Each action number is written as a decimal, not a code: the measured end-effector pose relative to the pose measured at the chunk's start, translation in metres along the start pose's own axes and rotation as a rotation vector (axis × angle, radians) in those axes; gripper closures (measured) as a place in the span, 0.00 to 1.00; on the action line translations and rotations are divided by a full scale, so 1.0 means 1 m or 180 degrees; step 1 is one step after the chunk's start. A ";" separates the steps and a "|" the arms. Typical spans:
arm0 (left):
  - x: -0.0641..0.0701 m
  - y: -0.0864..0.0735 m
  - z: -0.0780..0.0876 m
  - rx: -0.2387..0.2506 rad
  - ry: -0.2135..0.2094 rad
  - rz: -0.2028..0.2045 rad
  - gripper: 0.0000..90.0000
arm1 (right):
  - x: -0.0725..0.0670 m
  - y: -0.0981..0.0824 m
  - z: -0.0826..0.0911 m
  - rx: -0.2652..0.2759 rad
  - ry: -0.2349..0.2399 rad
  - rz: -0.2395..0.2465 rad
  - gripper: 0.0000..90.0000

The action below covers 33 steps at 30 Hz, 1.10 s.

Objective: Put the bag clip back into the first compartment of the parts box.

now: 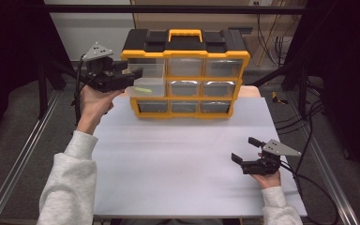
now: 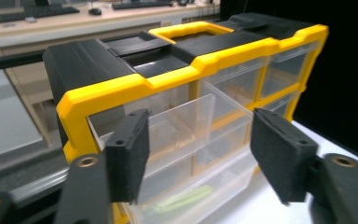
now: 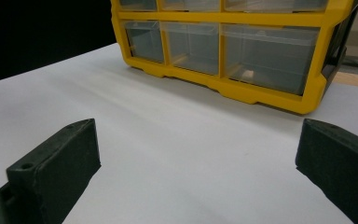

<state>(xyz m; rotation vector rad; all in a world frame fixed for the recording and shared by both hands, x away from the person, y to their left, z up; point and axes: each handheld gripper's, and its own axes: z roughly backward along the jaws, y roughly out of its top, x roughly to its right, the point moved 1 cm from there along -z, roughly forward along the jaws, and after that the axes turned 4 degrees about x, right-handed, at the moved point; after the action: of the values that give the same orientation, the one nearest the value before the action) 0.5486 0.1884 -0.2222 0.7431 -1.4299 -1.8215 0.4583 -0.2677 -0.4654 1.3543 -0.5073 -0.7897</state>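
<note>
The desk (image 1: 183, 154) carried a yellow-and-black drawer cabinet (image 1: 185, 75) at its far edge, three columns by three rows of clear drawers, with a yellow handle on top. In its left column two drawers stood pulled out toward the near-left: the top-left drawer (image 1: 146, 69), which looked empty, and the middle-left drawer (image 1: 146, 87) below it, pulled out further and holding a slim yellow-green item (image 1: 143, 89) whose long axis ran roughly left to right along the drawer's front. The left gripper (image 1: 133, 74) was held up at the far left, level with those drawers, its jaws pointing right at the front of the top-left drawer. In the left gripper view the clear top-left drawer (image 2: 186, 126) lay straight ahead between the jaws, which stood spread with nothing pinched and no pad pressing on the plastic, while the yellow-green item (image 2: 182, 198) lay lower, under the line of the jaws. The right gripper (image 1: 243, 151) rested low at the near right, well apart from the cabinet, its jaws spread wide over bare desk (image 3: 177, 154). The left hand was plainly the nearer one; I judged that any push on a drawer front would run rightward and away along the drawer's own slide.
</note>
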 end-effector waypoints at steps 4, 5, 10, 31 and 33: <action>0.003 -0.009 0.012 0.0109 -0.0063 -0.0077 0.31 | 0.000 0.000 0.000 -0.0002 -0.0009 -0.0003 0.00; 0.004 -0.012 0.015 0.0126 -0.0071 -0.0091 0.28 | 0.000 0.000 0.000 -0.0006 -0.0006 -0.0006 0.00; 0.006 -0.032 0.030 0.0239 -0.0161 -0.0060 0.19 | 0.000 0.001 0.001 0.0004 -0.0005 -0.0014 0.00; 0.001 -0.139 0.053 0.0118 -0.0272 0.0207 0.03 | 0.000 0.000 0.000 -0.0017 -0.0019 -0.0015 0.00; 0.001 -0.152 0.052 0.0110 -0.0300 0.0252 0.03 | 0.000 0.000 0.000 -0.0019 -0.0023 -0.0011 0.00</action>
<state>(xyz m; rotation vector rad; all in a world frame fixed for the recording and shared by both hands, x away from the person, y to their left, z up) 0.4807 0.2407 -0.3588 0.6157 -1.5331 -1.7958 0.4584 -0.2677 -0.4656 1.3474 -0.5080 -0.7986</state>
